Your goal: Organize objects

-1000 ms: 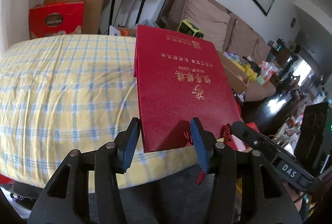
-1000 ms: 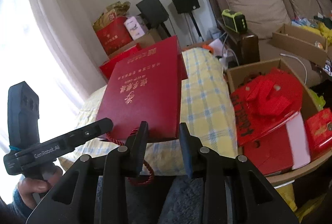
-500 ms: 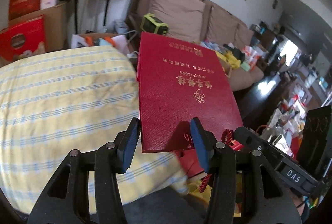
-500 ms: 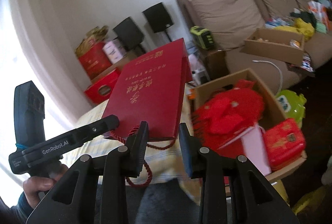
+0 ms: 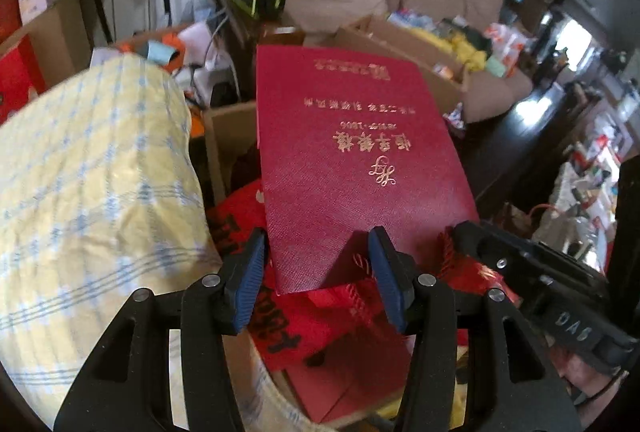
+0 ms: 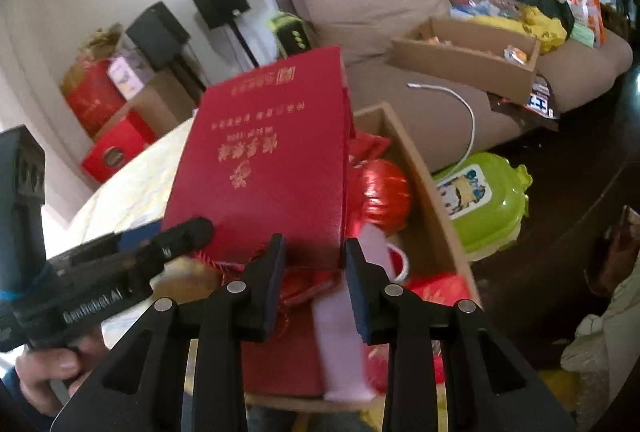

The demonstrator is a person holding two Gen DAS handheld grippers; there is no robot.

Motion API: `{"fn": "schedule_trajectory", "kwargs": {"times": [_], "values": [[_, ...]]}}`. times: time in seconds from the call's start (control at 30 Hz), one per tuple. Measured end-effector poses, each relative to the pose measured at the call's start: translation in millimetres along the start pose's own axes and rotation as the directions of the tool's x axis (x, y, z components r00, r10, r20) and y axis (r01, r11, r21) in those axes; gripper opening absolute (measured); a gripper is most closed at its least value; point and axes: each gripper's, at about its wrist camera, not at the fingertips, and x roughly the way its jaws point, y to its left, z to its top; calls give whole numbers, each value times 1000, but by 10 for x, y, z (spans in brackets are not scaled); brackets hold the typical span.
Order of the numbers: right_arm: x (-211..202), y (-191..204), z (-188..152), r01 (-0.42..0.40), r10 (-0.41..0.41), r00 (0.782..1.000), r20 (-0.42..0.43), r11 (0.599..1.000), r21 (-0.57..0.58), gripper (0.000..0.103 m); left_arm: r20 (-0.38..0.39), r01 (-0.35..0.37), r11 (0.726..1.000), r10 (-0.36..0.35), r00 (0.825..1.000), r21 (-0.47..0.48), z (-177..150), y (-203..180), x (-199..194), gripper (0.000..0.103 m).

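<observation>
Two grippers carry one red gift bag (image 5: pixel 352 168) flat over the open cardboard box (image 6: pixel 420 168).

Both grip the bag's near edge (the one with the cord handles): the left gripper (image 5: pixel 318 272) stands partly open, its blue pads at the corner toward the checked yellow bundle (image 5: pixel 92 192), the bag's edge between them, though whether they press on it I cannot tell; the right gripper (image 6: pixel 314 272) is narrower, closed on the edge next to it. The bag's long axis runs straight away from both tools, its far end out over the box's red decorations (image 6: pixel 384 192), so the coming move looks like a drop straight down. A second ago the bag hung over the checked cloth; now it is beside it, above the box.
</observation>
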Motion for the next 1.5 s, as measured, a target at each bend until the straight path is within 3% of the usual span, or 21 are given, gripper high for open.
{"fn": "schedule_trajectory", "kwargs": {"times": [0.13,0.27,0.37,0.4,0.5,0.63,0.73,0.77,0.87,0.93,1.07,1.17,1.3,1.5], "values": [[152,-180,17,-33,35,999,-33,998,48,30,-101,-11,1000,10,995,-11,4,38,316,50],[196,-183,-4,-25,26,999,-44,1000,16,32,-103,1,999,-5,995,-32,-7,75,315,58],[148,-214,-62,-7,8,999,-37,999,31,32,-88,-34,999,32,996,-17,-11,56,230,78],[91,-202,-84,-5,6,1000,-16,1000,30,32,-72,-47,999,45,996,-16,-14,65,184,80],[-72,-163,-114,5,-6,999,54,1000,25,32,-57,-74,997,73,996,-16,-23,104,57,80],[-179,-174,-41,42,-44,998,48,998,47,32,-64,-95,994,92,994,-46,35,222,-126,80],[-436,-134,83,56,-58,994,92,998,29,33,-38,-88,994,86,996,-66,50,284,-372,80],[-542,-118,126,70,-72,992,104,997,24,35,-24,-87,994,85,996,-67,56,289,-467,80],[-725,-77,199,97,-99,991,91,995,24,58,32,-58,996,60,998,-68,41,269,-811,80],[-805,0,202,81,-81,995,56,997,7,61,58,-47,997,50,997,-54,11,217,-1055,82],[-959,177,152,64,-63,998,23,998,-20,82,109,-99,994,95,990,34,-35,20,-1431,99],[-1033,308,117,107,-108,994,-3,993,-52,82,125,-126,988,115,986,88,-75,-154,-1627,99],[-1171,578,89,189,-190,982,16,965,-183,85,129,-47,994,33,991,102,-141,-321,-1894,99],[-1259,761,33,232,-241,970,-13,945,-228,87,116,-7,993,-7,993,120,-189,-448,-2087,100]]}}
